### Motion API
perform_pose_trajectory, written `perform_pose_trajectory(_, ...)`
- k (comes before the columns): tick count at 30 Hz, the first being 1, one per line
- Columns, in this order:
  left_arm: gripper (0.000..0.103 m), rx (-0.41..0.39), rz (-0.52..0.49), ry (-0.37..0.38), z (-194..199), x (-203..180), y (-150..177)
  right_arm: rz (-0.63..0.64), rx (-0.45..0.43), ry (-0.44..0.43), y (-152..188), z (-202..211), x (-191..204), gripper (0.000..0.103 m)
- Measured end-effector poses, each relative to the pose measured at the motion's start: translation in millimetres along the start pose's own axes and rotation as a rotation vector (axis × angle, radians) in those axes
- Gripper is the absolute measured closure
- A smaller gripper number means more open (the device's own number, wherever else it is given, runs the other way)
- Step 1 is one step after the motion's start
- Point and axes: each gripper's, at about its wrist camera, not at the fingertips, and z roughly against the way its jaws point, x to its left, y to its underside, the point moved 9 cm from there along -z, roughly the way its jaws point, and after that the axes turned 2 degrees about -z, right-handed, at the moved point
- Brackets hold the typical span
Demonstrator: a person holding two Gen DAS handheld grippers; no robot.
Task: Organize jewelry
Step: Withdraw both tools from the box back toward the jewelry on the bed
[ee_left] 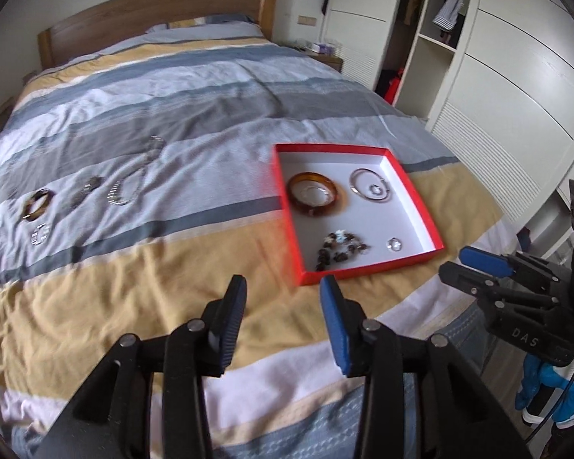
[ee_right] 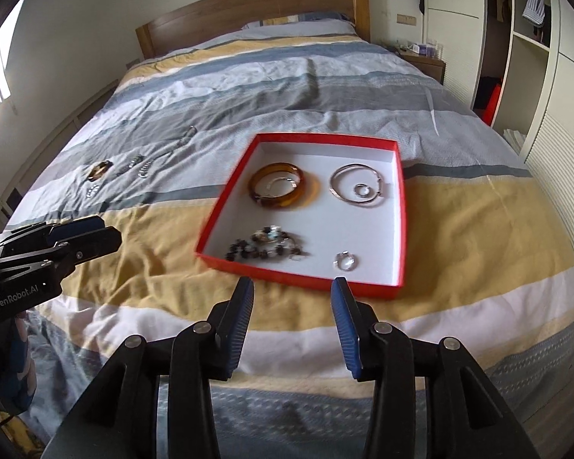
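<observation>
Both jaws apart, empty, w/ red tray [ee_right: 400, 229] just ahead.

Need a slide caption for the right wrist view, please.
Open right gripper faces a red tray holding an amber bangle and beads.

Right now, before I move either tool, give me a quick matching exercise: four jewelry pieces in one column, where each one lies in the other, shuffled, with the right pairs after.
Things:
1. amber bangle
2. thin silver bangle
3. dark bead bracelet
4. tortoiseshell bangle

Places:
A. out on the striped duvet, left of the red box
B. box, far right part, with a small ring inside its loop
C. box, near left part
D. box, far left part

Pairs: 1-D, 2-B, 3-C, 4-A
</observation>
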Motion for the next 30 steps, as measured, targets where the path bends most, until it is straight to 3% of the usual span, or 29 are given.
perform_pose_trajectory(8,0.062,-0.054,0.040,-0.135,54.2,56.5,32.0,0.014,-0.014,-0.030,19.3,21.1,46.3,0.061)
perform_pose_trajectory(30,0.059,-0.195,0.204,-0.184,147.9,139.7,82.4,0.176,-0.059,-0.028,28.7,79.6,149.2,0.060)
